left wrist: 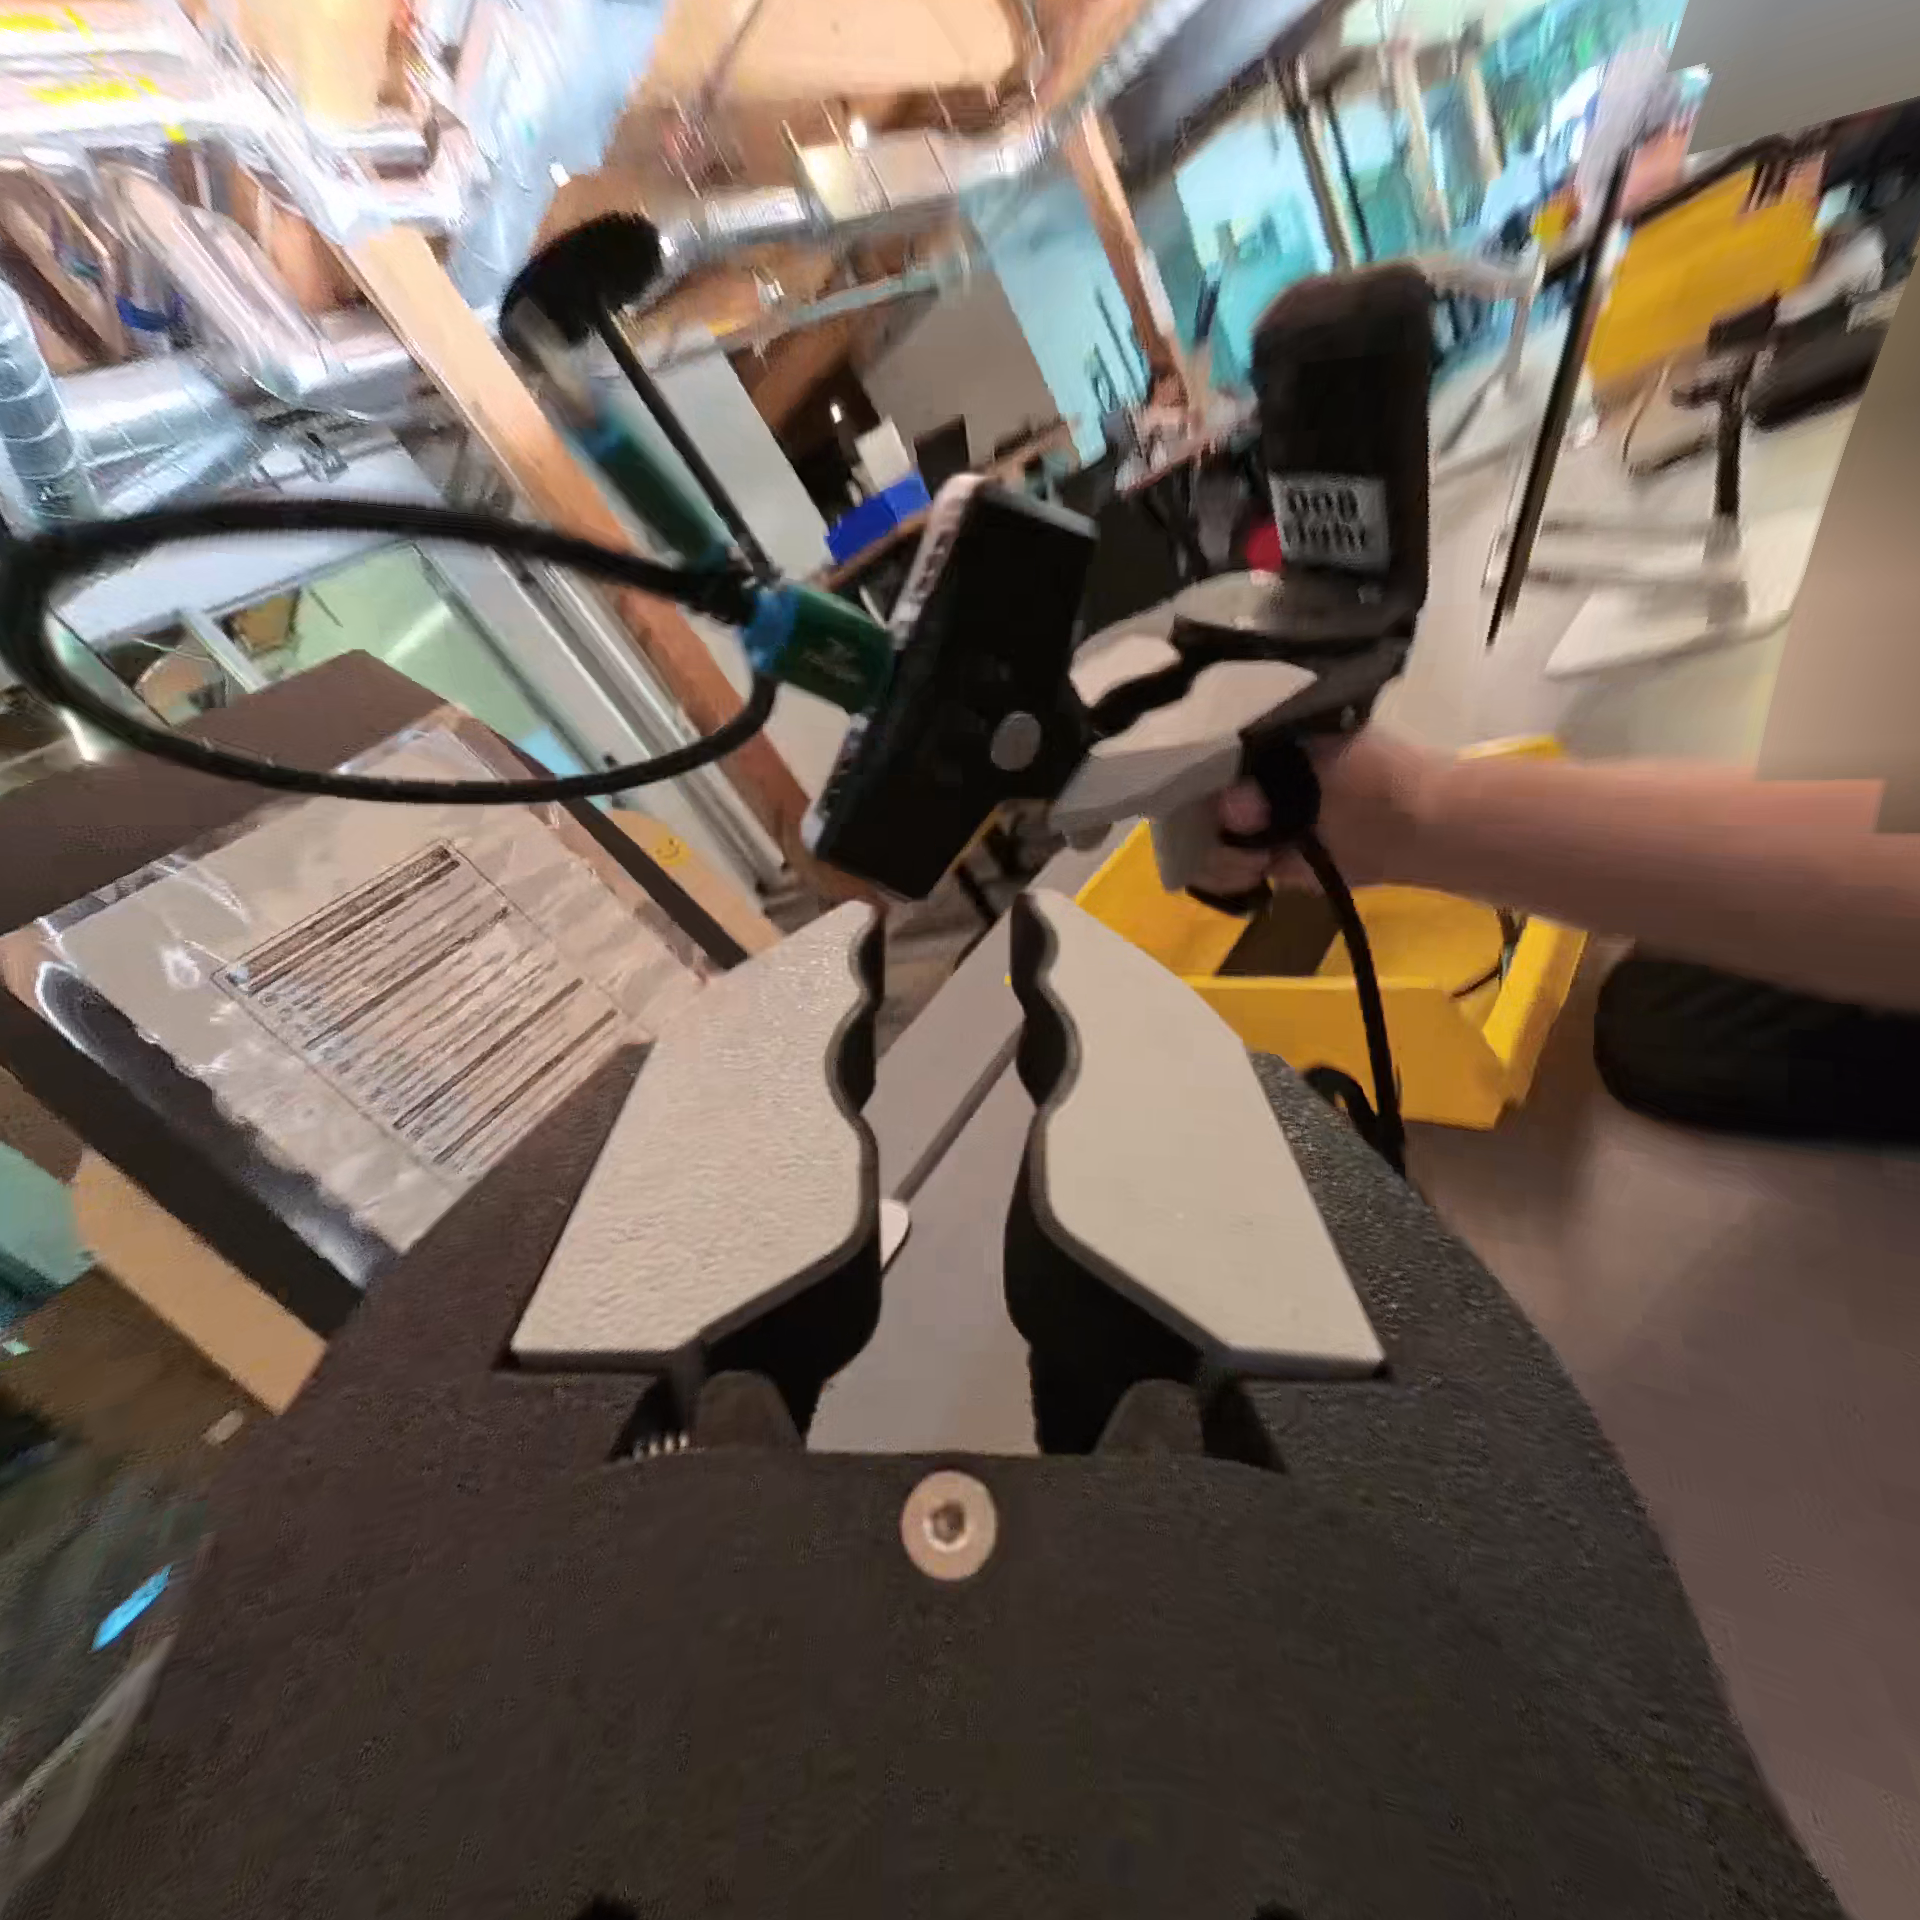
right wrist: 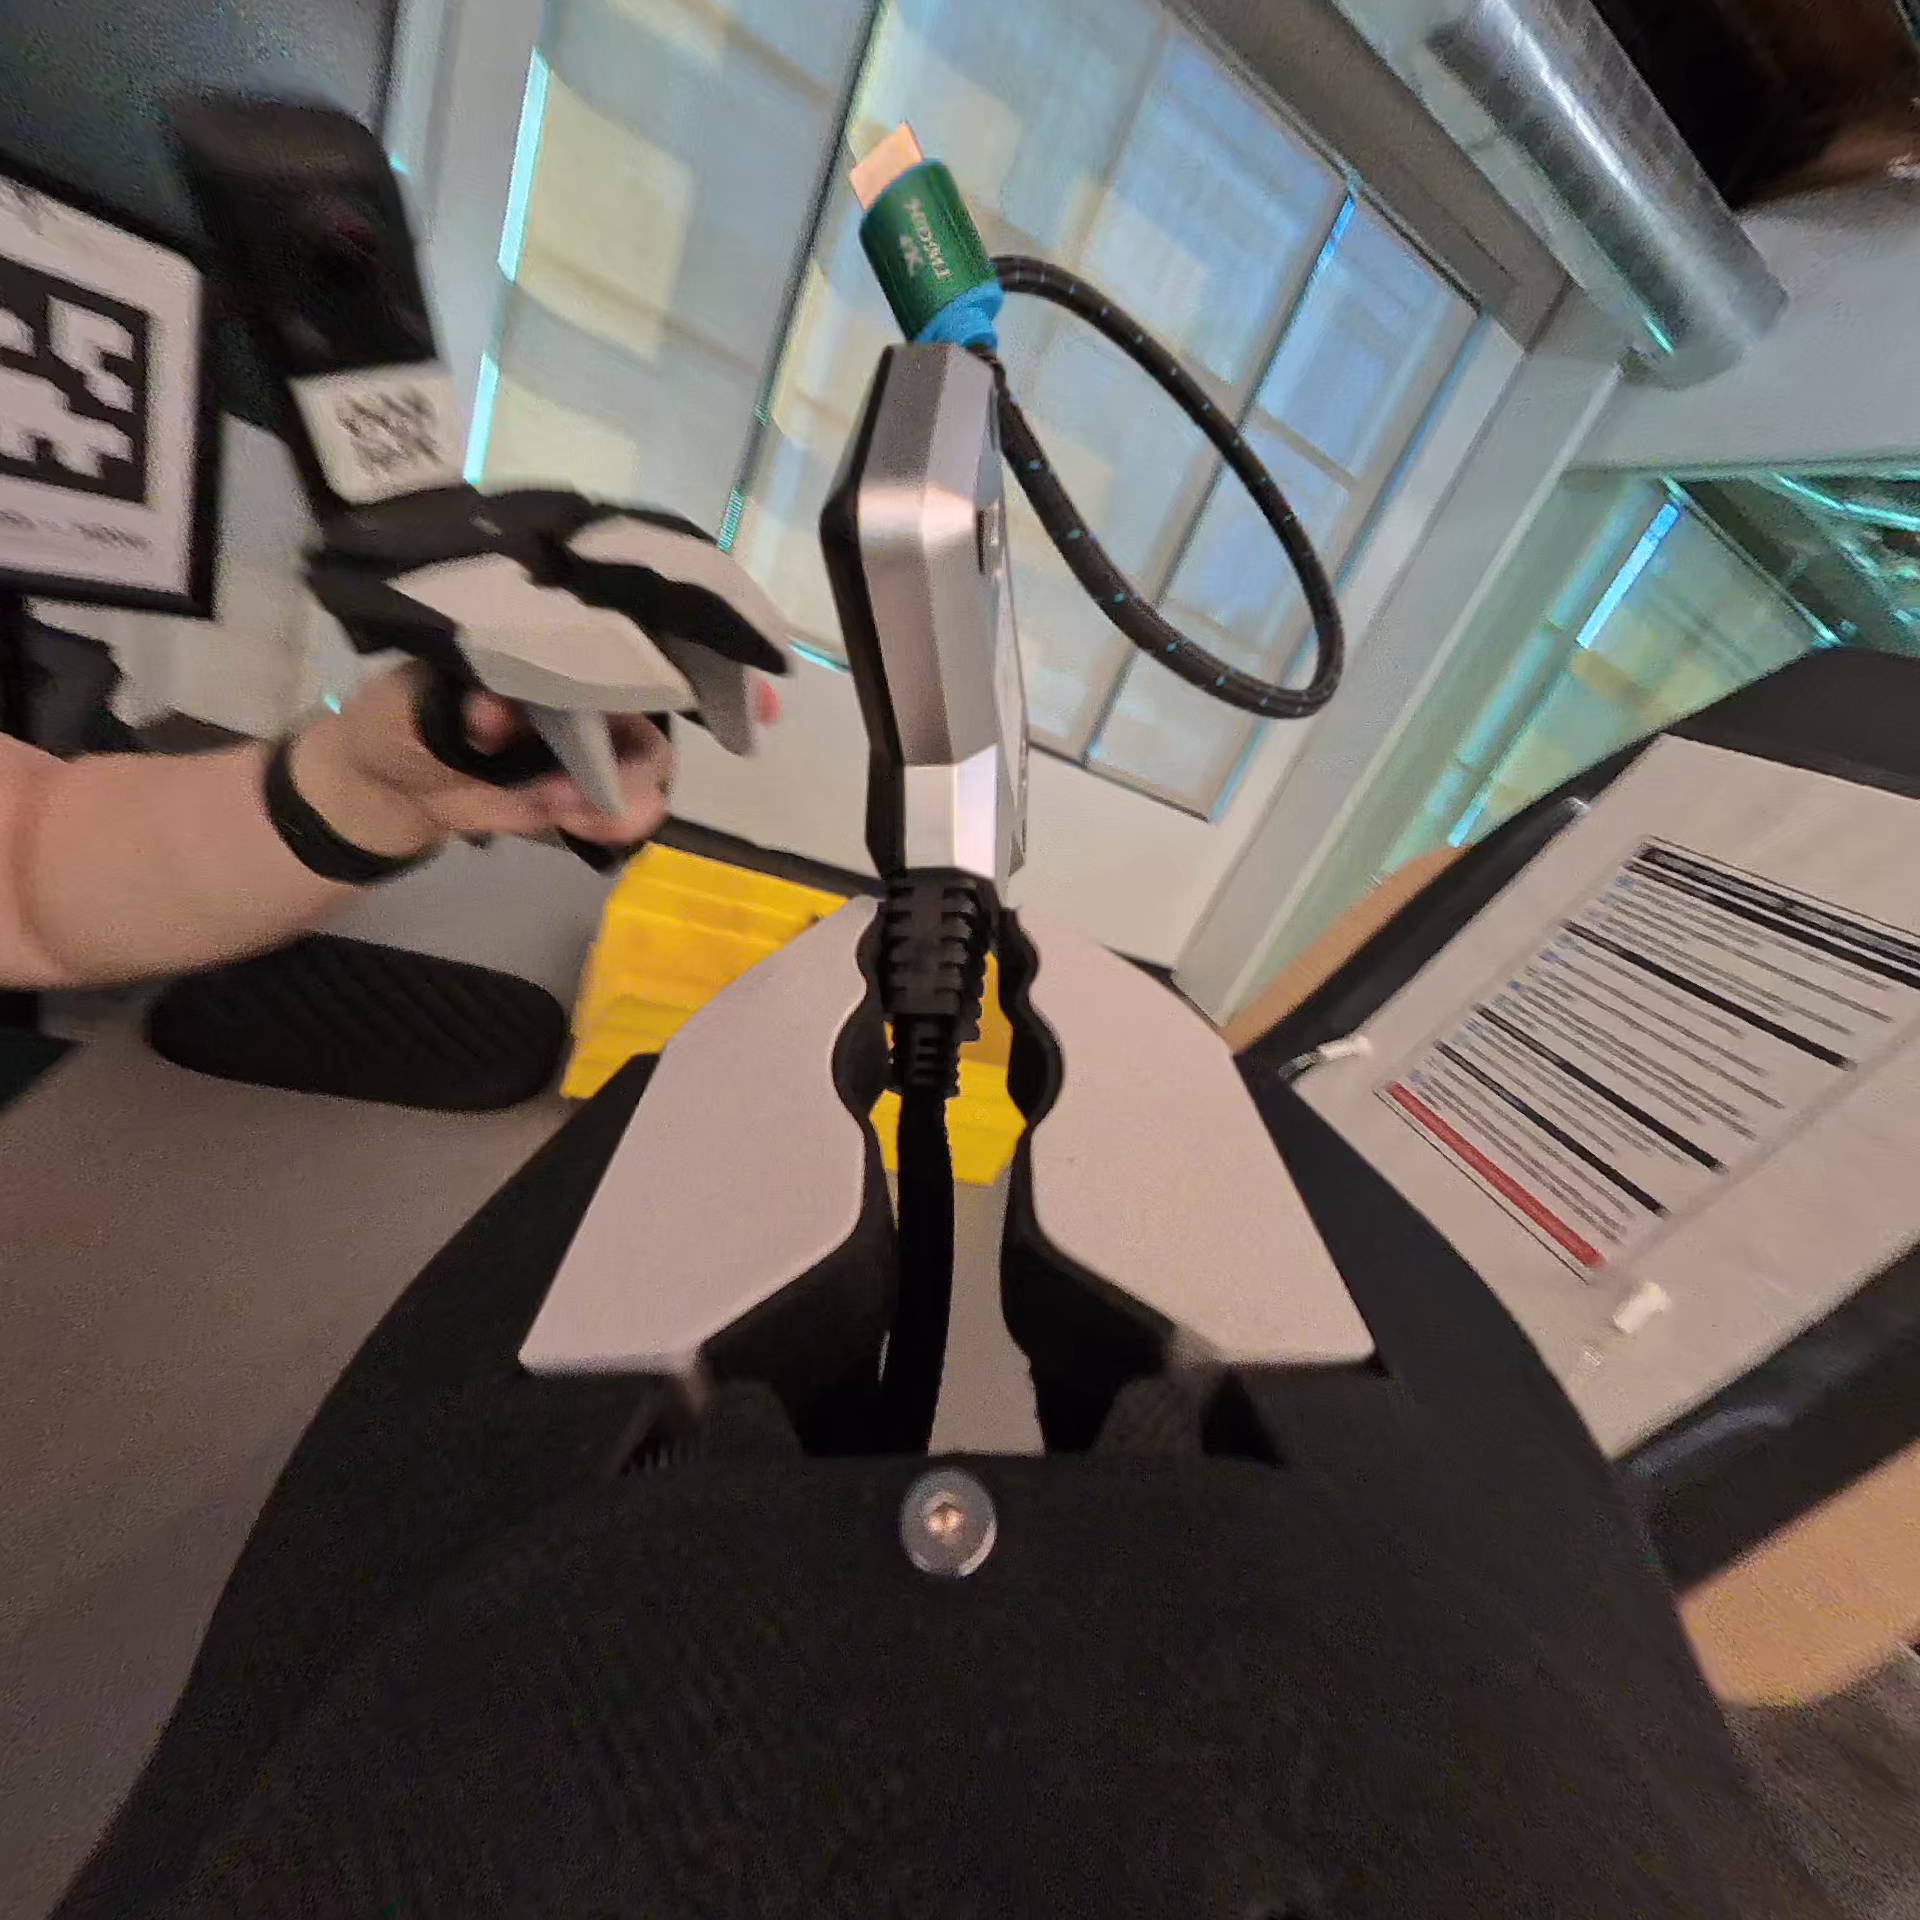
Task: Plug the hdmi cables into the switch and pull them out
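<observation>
While the right gripper [right wrist: 940, 971] is clenched on the ribbed plug at the near end of the switch [right wrist: 930, 582], holding it in the air with its long axis running straight away from the fingers, the green HDMI plug [right wrist: 925, 244] dangles unplugged beyond the switch's far end. The left gripper [left wrist: 945, 1023], fingers released and empty, is nearer that plug. The switch's ports are hidden or blurred.

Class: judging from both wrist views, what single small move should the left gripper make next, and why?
Probably bring the left gripper forward to the green plug and close on it. The left gripper is open and empty, while the right gripper holds the switch by its black cable end, and the green plug's metal tip is bare, out of any port.
</observation>
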`<state>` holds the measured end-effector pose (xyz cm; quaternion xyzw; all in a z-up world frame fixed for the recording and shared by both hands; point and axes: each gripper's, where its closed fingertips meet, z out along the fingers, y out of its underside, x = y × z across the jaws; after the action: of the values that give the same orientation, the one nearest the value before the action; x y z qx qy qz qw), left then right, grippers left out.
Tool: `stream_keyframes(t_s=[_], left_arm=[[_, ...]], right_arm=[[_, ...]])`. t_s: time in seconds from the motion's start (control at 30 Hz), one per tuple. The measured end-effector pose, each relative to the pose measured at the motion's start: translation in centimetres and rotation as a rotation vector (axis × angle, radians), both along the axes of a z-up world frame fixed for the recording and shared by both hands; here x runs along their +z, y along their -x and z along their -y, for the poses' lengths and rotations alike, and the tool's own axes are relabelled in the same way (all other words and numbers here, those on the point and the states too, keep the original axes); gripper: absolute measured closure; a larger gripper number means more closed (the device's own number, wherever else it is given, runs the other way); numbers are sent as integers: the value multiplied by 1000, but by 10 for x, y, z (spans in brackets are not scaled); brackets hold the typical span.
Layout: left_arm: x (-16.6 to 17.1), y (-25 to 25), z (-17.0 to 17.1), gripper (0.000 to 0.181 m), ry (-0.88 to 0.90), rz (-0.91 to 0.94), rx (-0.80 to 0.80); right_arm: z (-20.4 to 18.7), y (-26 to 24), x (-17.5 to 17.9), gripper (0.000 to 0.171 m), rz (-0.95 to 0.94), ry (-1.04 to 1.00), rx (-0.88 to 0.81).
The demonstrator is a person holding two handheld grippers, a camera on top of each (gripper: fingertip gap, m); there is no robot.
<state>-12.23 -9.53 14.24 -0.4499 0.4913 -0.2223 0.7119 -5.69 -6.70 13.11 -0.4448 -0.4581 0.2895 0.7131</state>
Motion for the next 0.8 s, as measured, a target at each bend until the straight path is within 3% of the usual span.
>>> stream_keyframes(t_s=[0.03,0.13,0.17,0.37,0.5,0.8], left_arm=[[3,-2,-5,155,24,32,-16],[13,-17,-10,116,119,99,-141],[16,-22,-6,111,147,117,-219],[20,-48,16,122,228,134,-515],[8,-61,22,135,193,90,-561],[2,-56,31,142,228,123,-668]], right_arm=[[5,2,2,151,-26,-1,44],[24,6,6,151,-93,-1,203],[30,7,8,152,-113,-4,246],[44,14,5,151,-190,-10,420],[45,17,-2,152,-224,15,494],[41,28,-18,152,-269,53,572]])
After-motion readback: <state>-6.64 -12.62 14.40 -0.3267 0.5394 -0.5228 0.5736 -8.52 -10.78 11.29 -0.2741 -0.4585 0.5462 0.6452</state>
